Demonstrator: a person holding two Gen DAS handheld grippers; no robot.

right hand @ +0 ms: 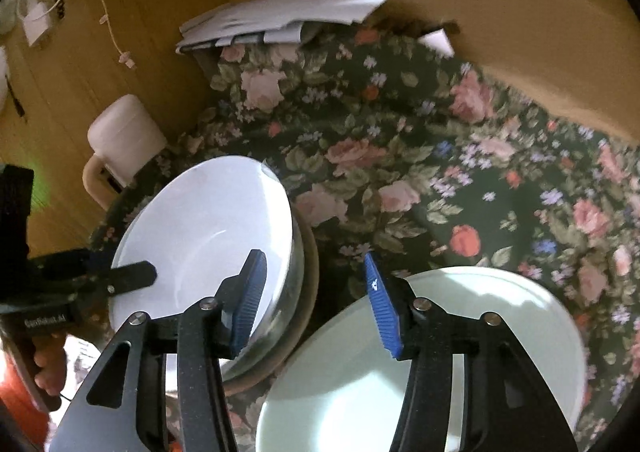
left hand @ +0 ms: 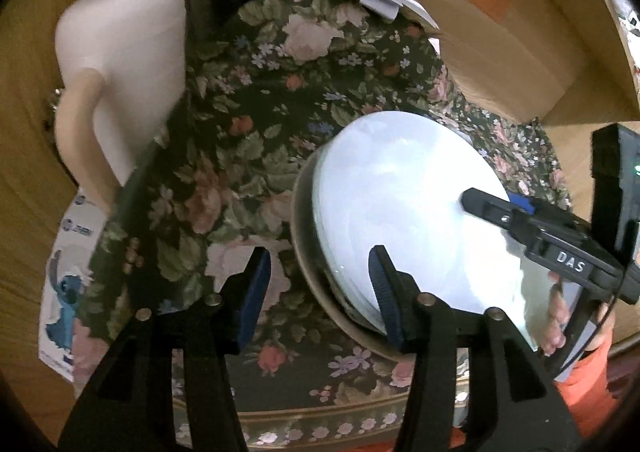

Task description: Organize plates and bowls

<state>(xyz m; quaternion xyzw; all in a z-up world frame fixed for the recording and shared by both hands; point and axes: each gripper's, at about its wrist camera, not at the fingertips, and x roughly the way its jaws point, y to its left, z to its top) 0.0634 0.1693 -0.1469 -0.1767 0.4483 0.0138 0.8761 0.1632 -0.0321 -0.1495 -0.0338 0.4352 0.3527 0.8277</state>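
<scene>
A white bowl [left hand: 400,203] sits on top of a stack with a glass bowl and a brown plate [left hand: 308,264] under it, on a floral tablecloth [left hand: 256,123]. My left gripper [left hand: 320,292] is open and empty, its right finger over the stack's near rim. In the left wrist view the other gripper's finger [left hand: 492,207] lies on the white bowl. In the right wrist view the same stack [right hand: 200,236] is at left and a pale green plate [right hand: 480,332] lies at lower right. My right gripper [right hand: 316,300] is open, above the gap between them.
A cream pitcher [left hand: 120,91] stands at the table's left edge; it also shows in the right wrist view [right hand: 120,139]. Papers [right hand: 280,19] lie at the far side. A cardboard box [left hand: 500,31] borders the cloth at the right. Wooden floor lies beyond.
</scene>
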